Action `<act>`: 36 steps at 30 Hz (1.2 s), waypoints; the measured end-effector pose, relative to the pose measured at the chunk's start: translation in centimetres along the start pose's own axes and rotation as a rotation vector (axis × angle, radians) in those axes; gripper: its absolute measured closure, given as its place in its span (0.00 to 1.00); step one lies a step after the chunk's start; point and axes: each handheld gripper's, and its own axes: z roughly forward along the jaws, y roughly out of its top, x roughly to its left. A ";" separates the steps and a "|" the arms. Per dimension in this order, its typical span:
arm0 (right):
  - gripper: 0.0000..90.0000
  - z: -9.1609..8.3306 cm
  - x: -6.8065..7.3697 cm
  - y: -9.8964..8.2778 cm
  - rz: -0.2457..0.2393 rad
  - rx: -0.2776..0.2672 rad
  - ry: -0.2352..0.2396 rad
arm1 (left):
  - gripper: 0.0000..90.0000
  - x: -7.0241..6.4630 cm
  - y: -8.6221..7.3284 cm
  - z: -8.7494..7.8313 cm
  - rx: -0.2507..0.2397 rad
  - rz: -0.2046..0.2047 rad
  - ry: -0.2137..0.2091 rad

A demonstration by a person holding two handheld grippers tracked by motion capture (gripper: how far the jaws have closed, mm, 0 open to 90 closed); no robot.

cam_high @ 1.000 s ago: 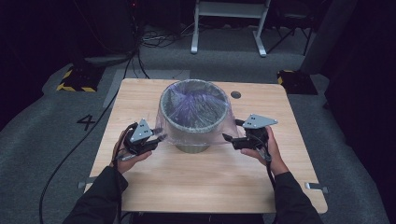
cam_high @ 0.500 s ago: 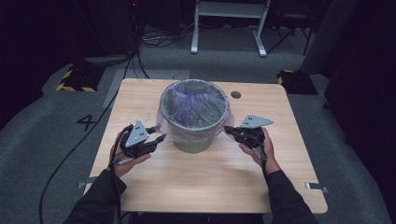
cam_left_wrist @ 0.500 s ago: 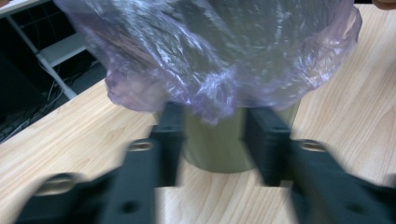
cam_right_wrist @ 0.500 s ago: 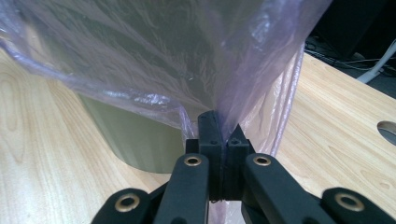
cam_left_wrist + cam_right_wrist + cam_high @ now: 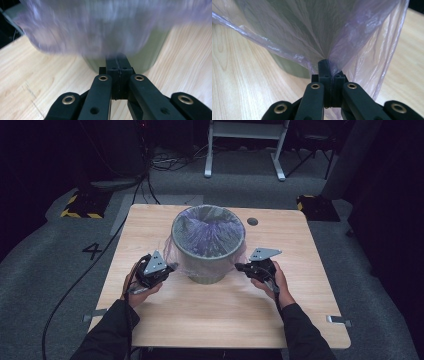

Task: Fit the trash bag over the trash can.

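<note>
A painted "4" (image 5: 93,251) is read on the floor left of the table (image 5: 310,270), where the purple bag (image 5: 210,227) lining the centred green bin (image 5: 207,270) is pinched by the right gripper (image 5: 242,267), while the left gripper (image 5: 171,267), jaws just closed together, is held low against the bag's blurred hem.

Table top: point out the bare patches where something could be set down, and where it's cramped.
Free: the near strip of table between the forearms, and the far corners either side of the bin. Crowded: the middle band, where the left gripper and right gripper, both shut on the bag, flank the bin.
</note>
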 end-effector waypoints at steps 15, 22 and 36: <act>1.00 1.1 0.4 -0.5 -0.008 0.051 -0.018 | 0.26 -0.6 -0.6 -1.5 -0.085 -0.128 -0.020; 0.96 0.8 0.7 -0.2 -0.033 0.040 -0.048 | 0.17 0.1 -0.4 -4.2 -0.191 -0.157 0.027; 0.92 0.4 1.0 0.6 -0.068 0.031 -0.056 | 0.17 -0.8 2.1 -1.6 -0.083 0.042 0.069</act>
